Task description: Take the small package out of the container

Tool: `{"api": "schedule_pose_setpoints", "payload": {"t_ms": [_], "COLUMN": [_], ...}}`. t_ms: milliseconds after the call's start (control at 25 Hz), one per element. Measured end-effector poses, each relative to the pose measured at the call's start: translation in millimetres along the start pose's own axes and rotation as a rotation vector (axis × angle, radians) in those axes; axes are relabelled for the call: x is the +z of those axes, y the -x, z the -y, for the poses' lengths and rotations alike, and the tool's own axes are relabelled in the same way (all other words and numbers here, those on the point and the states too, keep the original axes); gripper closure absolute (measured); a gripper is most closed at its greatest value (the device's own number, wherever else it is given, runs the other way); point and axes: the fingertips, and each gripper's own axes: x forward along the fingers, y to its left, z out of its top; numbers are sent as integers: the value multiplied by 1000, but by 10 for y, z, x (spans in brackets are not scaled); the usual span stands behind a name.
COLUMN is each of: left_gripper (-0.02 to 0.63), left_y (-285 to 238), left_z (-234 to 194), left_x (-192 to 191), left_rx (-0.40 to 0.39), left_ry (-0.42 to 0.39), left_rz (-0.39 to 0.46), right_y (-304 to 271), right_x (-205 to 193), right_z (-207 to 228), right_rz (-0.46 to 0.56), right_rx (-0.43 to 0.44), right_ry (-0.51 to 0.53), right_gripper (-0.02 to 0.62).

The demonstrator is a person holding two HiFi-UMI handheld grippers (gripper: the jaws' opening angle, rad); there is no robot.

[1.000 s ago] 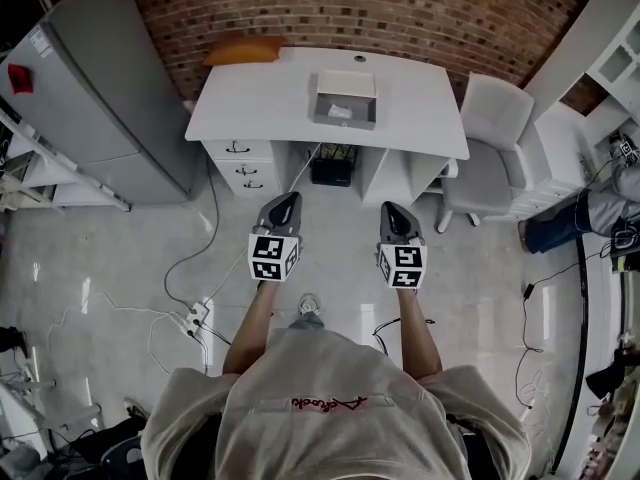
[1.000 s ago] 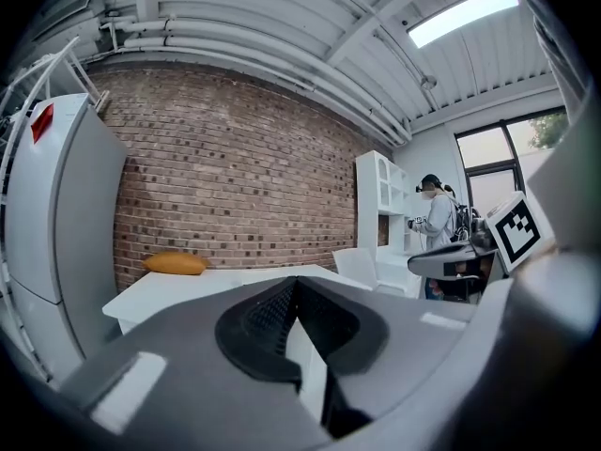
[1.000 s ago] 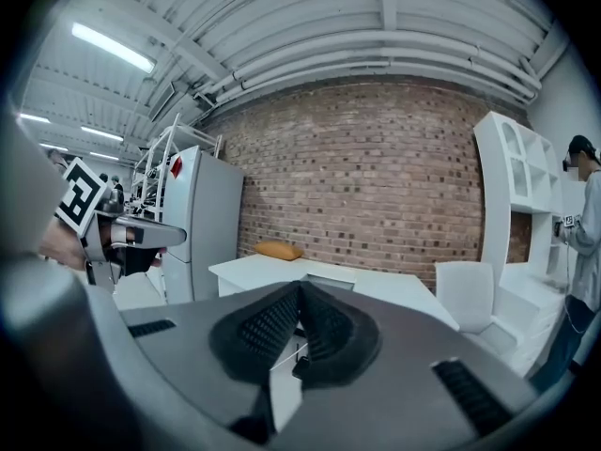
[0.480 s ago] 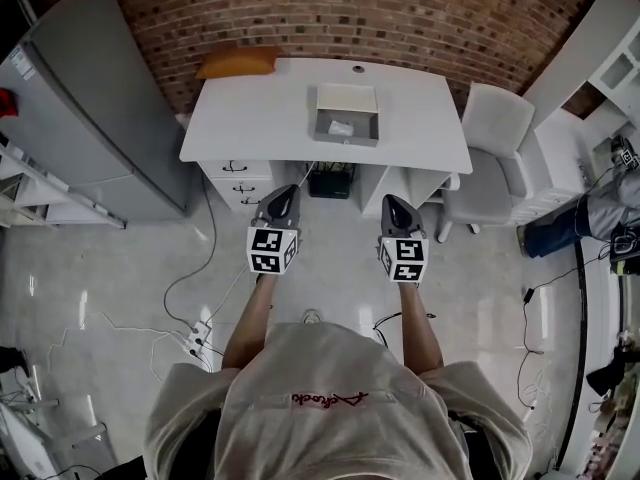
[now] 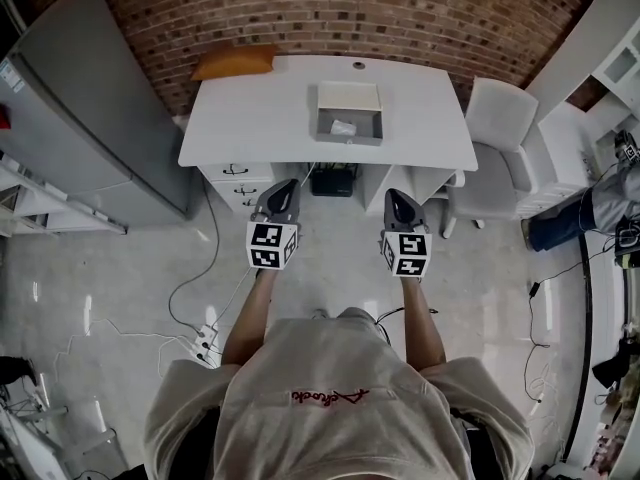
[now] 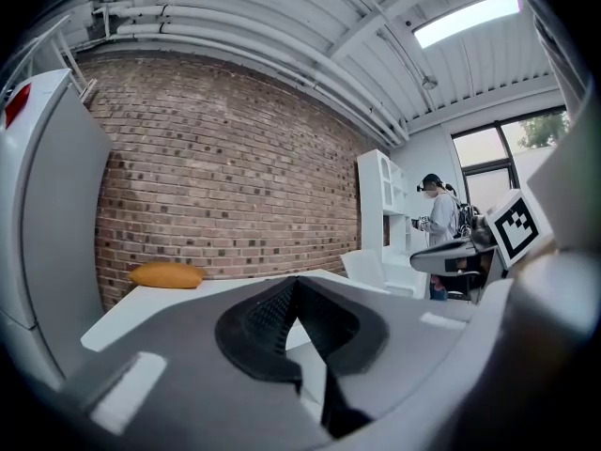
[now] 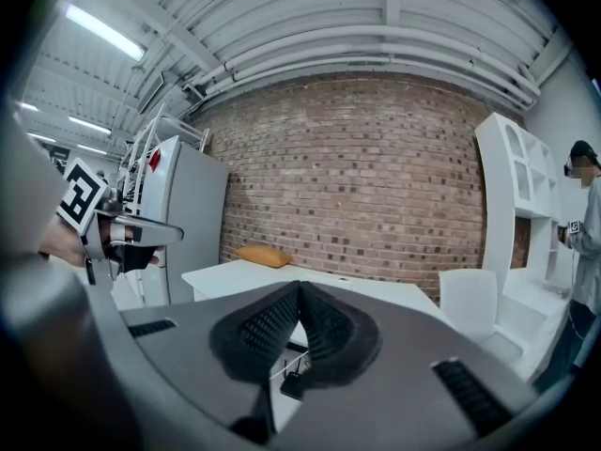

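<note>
On the white desk [image 5: 260, 118] stands a grey open-topped container [image 5: 348, 114], and a small pale package [image 5: 343, 127] lies inside it. Short of the desk's front edge, above the floor, I hold my left gripper [image 5: 285, 185] and my right gripper [image 5: 394, 195], both pointing at the desk. Each has its jaws shut with nothing between them: the left gripper [image 6: 296, 282] and the right gripper [image 7: 300, 287] show their ribbed pads meeting. Neither gripper view shows the container.
An orange cushion [image 5: 235, 62] lies at the desk's back left corner. A grey cabinet [image 5: 80, 118] stands to the left, a white chair [image 5: 495, 148] to the right. Cables and a power strip [image 5: 205, 343] lie on the floor. A person [image 6: 439, 222] stands far right.
I have stepped closer to the desk; both grippers have moved forward toward its front edge. Their jaws have stayed shut.
</note>
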Motion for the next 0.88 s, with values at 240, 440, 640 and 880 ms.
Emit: {"api": "schedule_pose_setpoints", "payload": {"t_ms": [240, 440, 640, 880], "left_gripper": [600, 600, 600, 600], "left_y": [27, 36, -6, -231], "left_z": [-45, -2, -7, -77], "left_x": [-17, -82, -186, -155], "left_rx": [-1, -2, 4, 14], "left_ry": [-3, 2, 6, -4], "left_rz": [-9, -20, -34, -31], "right_y": [1, 13, -63, -285], "right_x": [-10, -74, -105, -132], "right_z": [-32, -19, -27, 60], "right_rz": [-7, -19, -16, -10], "right_rx": [1, 8, 20, 35], "right_ry": [3, 5, 5, -6], "right_gripper": [586, 586, 586, 586]}}
